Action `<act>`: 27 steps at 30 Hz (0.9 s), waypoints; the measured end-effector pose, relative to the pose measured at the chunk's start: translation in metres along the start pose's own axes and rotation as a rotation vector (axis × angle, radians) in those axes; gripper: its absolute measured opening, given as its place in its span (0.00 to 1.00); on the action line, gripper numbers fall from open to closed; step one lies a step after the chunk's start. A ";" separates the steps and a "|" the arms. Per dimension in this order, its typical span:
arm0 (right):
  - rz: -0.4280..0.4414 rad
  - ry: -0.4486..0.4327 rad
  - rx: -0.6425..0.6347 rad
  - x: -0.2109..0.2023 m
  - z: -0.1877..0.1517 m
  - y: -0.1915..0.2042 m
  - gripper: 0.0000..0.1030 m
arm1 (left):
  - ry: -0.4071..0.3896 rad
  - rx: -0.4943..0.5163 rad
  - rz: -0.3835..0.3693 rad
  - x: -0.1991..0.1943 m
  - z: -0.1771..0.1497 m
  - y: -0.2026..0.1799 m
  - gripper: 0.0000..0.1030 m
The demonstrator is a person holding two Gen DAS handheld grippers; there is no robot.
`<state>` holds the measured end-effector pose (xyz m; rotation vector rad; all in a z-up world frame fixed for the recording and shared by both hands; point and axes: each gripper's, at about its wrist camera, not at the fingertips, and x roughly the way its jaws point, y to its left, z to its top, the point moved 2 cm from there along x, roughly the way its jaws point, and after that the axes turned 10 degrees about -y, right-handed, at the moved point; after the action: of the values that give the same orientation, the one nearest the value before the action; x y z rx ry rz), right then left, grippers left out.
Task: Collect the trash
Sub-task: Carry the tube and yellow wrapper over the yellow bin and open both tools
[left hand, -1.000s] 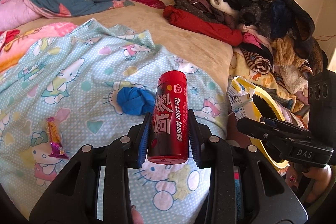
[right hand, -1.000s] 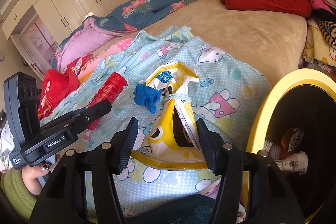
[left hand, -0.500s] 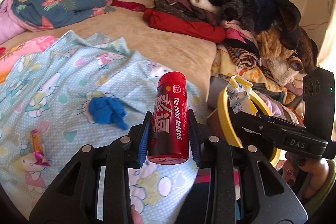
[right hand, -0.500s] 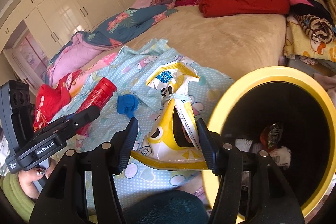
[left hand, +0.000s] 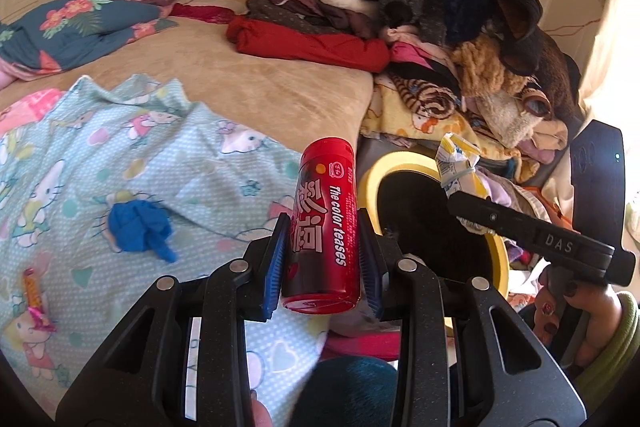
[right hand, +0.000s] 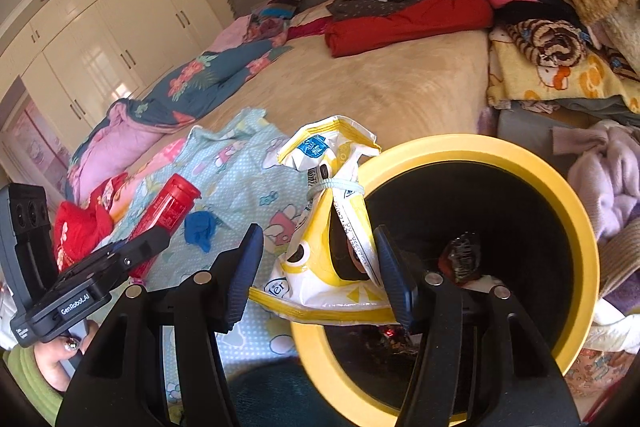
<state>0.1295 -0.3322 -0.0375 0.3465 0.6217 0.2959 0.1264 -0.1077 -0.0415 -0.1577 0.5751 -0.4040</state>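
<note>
My left gripper [left hand: 322, 267] is shut on a red candy tube [left hand: 326, 227], held upright over the bed edge beside a yellow-rimmed black bin [left hand: 404, 163]. My right gripper [right hand: 320, 267] holds a yellow and white snack bag [right hand: 332, 211] tied with a rubber band, at the bin's [right hand: 576, 211] left rim. The bin holds wrappers [right hand: 460, 257]. The red tube [right hand: 170, 205] and left gripper also show at left in the right wrist view. A blue crumpled scrap [left hand: 138, 223] and a small candy wrapper [left hand: 34, 297] lie on the Hello Kitty sheet [left hand: 120, 155].
A tall pile of clothes [left hand: 420, 27] covers the bed's right side above the bin. Folded blankets [left hand: 72, 27] lie at the far left. White wardrobes [right hand: 100, 39] stand behind the bed.
Both grippers have moved right with their loads, toward the bin. The bin now fills more of the right wrist view and the snack bag is at its rim.
</note>
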 end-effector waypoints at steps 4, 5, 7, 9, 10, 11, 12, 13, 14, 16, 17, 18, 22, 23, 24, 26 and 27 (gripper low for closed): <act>-0.027 -0.020 0.024 -0.010 0.001 -0.015 0.53 | 0.011 0.021 -0.027 0.006 0.000 -0.013 0.25; -0.034 -0.025 0.029 -0.013 0.001 -0.019 0.53 | 0.012 0.027 -0.033 0.007 0.000 -0.016 0.25; -0.046 -0.031 0.038 -0.018 0.001 -0.026 0.53 | 0.016 0.035 -0.046 0.010 0.000 -0.023 0.25; -0.057 -0.035 0.046 -0.022 0.001 -0.032 0.53 | 0.019 0.044 -0.057 0.013 0.000 -0.029 0.25; -0.065 -0.038 0.051 -0.024 0.001 -0.036 0.53 | 0.022 0.045 -0.063 0.014 -0.001 -0.031 0.25; -0.070 -0.040 0.057 -0.025 0.001 -0.039 0.53 | 0.025 0.047 -0.068 0.015 -0.001 -0.034 0.25; -0.075 -0.042 0.063 -0.027 0.001 -0.043 0.53 | 0.028 0.052 -0.072 0.017 -0.002 -0.037 0.25; -0.080 -0.045 0.066 -0.029 0.000 -0.046 0.53 | 0.031 0.055 -0.079 0.019 -0.002 -0.041 0.25; -0.085 -0.048 0.071 -0.030 0.000 -0.049 0.53 | 0.034 0.060 -0.087 0.021 -0.003 -0.045 0.25; -0.092 -0.052 0.076 -0.033 0.000 -0.054 0.53 | 0.038 0.072 -0.098 0.023 -0.004 -0.051 0.25; -0.097 -0.053 0.079 -0.035 0.000 -0.056 0.53 | 0.041 0.076 -0.103 0.025 -0.004 -0.054 0.25; -0.102 -0.053 0.083 -0.037 -0.001 -0.058 0.53 | 0.046 0.081 -0.111 0.027 -0.005 -0.058 0.25; -0.121 -0.058 0.103 -0.041 -0.001 -0.071 0.53 | 0.062 0.097 -0.131 0.033 -0.009 -0.069 0.25; -0.124 -0.060 0.106 -0.043 -0.001 -0.073 0.53 | 0.066 0.100 -0.136 0.035 -0.010 -0.071 0.25; -0.128 -0.061 0.110 -0.044 -0.002 -0.076 0.53 | 0.071 0.104 -0.141 0.037 -0.011 -0.073 0.25; -0.134 -0.064 0.118 -0.046 -0.002 -0.080 0.53 | 0.082 0.106 -0.150 0.040 -0.014 -0.078 0.25; -0.135 -0.065 0.120 -0.046 -0.002 -0.081 0.53 | 0.088 0.112 -0.155 0.043 -0.015 -0.081 0.25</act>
<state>0.1057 -0.4221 -0.0478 0.4257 0.5976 0.1175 0.1243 -0.1995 -0.0549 -0.0773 0.6271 -0.5951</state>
